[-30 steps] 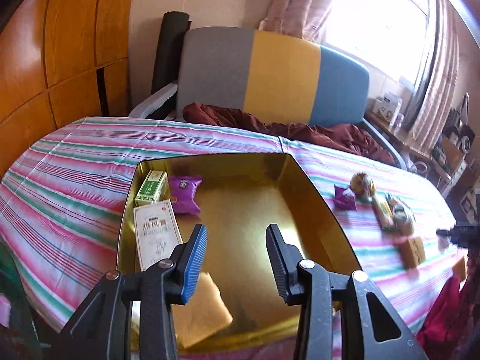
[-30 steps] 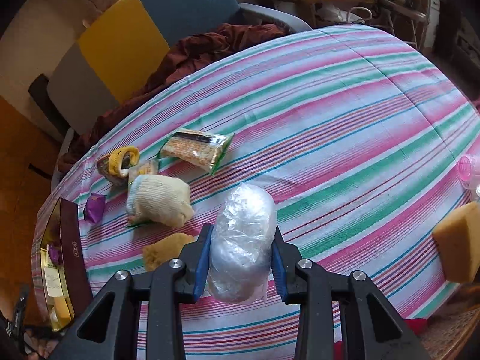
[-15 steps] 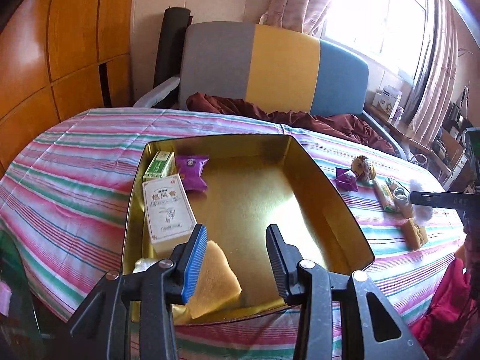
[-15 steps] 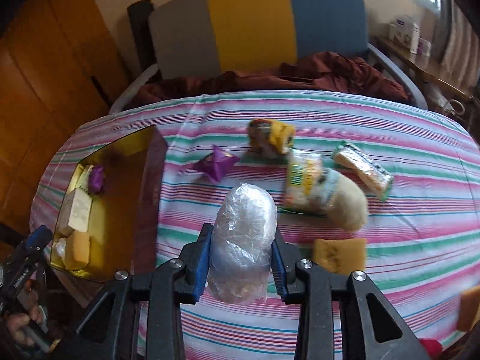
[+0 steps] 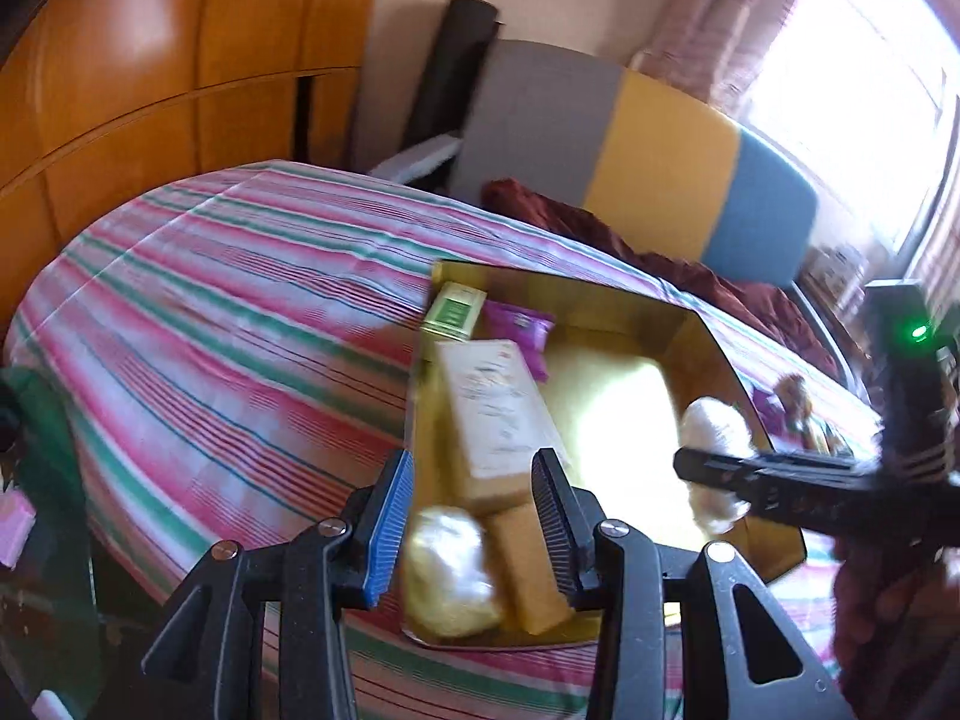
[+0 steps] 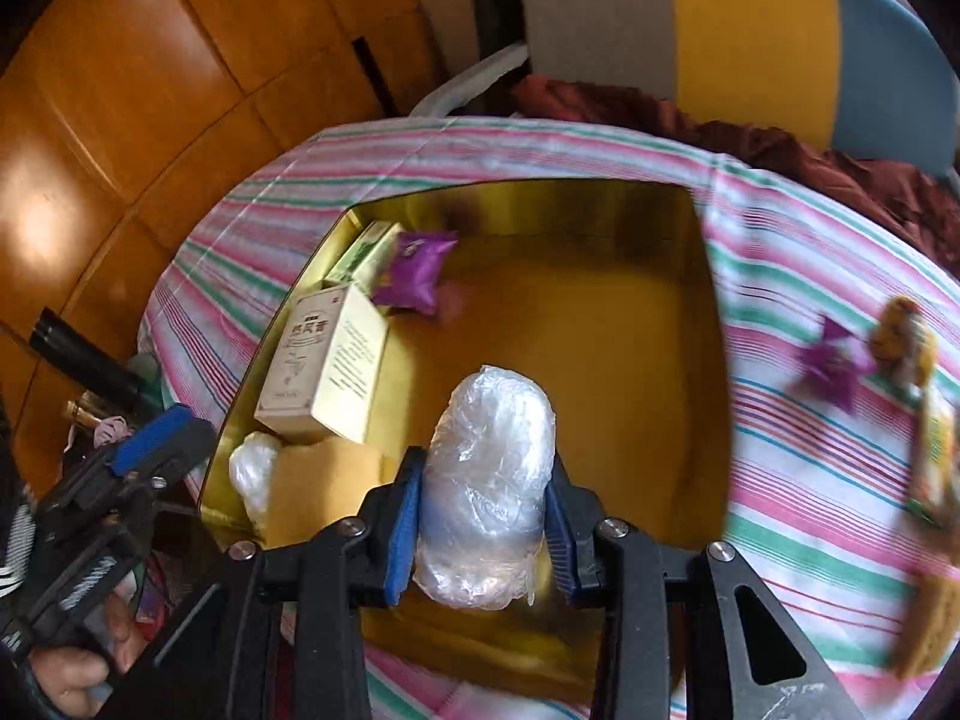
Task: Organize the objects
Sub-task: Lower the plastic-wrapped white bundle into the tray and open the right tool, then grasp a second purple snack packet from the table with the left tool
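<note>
The left gripper (image 5: pixel 474 516) hangs over the near-left corner of the gold tin (image 6: pixel 708 324), its jaws released with nothing between them; in the right wrist view it sits at the tin's near-left edge, clear of the open floor. Inside the tin, along the left wall from far to near, lie a green box (image 6: pixel 360 252), a purple packet (image 6: pixel 414 270), a cream box (image 6: pixel 324 360), then a yellow sponge (image 6: pixel 324 486) with a small clear bag (image 6: pixel 252 468) beside it. The right gripper (image 6: pixel 483 516) is clenched on the plastic-wrapped bundle (image 6: pixel 486 480), whose long axis runs forward along the fingers. The bundle hangs over the tin's bare middle, just right of the sponge and cream box, so I judge a straight lowering would land it on open floor. Right of the tin, on the striped cloth (image 6: pixel 810 480), wait another purple packet (image 6: pixel 834 366) and a blurred yellow toy (image 6: pixel 906 336)
</note>
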The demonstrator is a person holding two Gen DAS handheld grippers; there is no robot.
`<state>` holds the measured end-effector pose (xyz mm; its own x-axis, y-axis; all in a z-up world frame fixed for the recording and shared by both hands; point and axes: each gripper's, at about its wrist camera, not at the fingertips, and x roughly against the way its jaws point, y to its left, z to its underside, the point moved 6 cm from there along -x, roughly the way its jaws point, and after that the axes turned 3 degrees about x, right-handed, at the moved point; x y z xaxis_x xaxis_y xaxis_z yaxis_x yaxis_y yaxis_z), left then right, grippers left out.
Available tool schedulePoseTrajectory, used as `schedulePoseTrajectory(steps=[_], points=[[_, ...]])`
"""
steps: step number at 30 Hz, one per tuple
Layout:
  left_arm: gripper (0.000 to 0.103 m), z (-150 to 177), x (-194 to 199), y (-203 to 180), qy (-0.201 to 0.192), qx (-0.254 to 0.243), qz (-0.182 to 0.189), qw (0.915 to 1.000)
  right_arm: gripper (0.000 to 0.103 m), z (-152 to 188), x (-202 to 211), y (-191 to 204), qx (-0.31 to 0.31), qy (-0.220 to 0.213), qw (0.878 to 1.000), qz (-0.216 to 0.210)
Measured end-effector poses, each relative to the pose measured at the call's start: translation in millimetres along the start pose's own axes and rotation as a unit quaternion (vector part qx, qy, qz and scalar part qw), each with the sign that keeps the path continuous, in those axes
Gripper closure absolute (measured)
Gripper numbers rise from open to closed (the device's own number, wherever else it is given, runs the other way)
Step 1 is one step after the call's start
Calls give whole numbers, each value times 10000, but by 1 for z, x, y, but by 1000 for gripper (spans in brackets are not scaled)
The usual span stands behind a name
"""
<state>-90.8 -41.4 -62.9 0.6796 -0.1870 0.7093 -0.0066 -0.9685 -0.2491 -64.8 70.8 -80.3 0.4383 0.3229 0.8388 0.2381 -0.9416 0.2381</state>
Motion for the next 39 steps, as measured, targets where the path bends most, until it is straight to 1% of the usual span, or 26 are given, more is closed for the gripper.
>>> schedulePoseTrajectory(steps=[2,6,7,8,9,10,12,15,18,20,22,27,30,33,36,37,39], points=[[62,-2,0,5,-48,45,-53,10000,65,-5,-17,9,-58,96,9999,-107],[62,-1,-3,10,-25,72,-117,9999,64,-9,-44,28,20,240,9996,-171],[62,0,-5,10,-1,64,-108,9999,59,-9,-46,31,37,221,9995,-203],[62,1,-7,10,37,54,-91,9999,57,-10,-49,34,65,206,9994,-255],[62,2,-9,10,82,58,-62,9999,49,-9,-49,36,105,180,9993,-305],[62,3,-11,10,122,80,-33,9999,36,-7,-48,36,141,154,9993,-326],[60,6,-14,10,205,134,2,9997,24,-5,-46,36,179,118,9992,-350],[59,8,-16,7,272,130,62,9995,23,-1,-37,34,181,11,9992,-354],[59,9,-14,1,251,44,75,9996,17,4,-23,28,134,-104,9993,-329],[59,10,-12,-3,246,14,135,9996,15,7,-13,23,116,-190,9994,-283],[59,10,-10,-7,234,-24,207,9995,11,10,-1,16,62,-275,9994,-220],[59,13,-8,-24,273,-212,305,9989,9,13,36,-22,-295,-624,9976,-107],[59,13,-8,-35,287,-338,337,9984,8,13,61,-58,-584,-842,9947,71],[59,10,-5,-50,267,-525,406,9974,7,16,85,-103,-910,-984,9903,375],[59,9,-5,-68,293,-713,496,9958,6,21,110,-159,-1344,-1117,9817,760],[59,9,-6,-74,301,-789,515,9951,5,23,118,-180,-1507,-1168,9774,909],[59,8,-7,-89,324,-964,567,9932,4,30,135,-226,-1986,-1283,9650,1137]])
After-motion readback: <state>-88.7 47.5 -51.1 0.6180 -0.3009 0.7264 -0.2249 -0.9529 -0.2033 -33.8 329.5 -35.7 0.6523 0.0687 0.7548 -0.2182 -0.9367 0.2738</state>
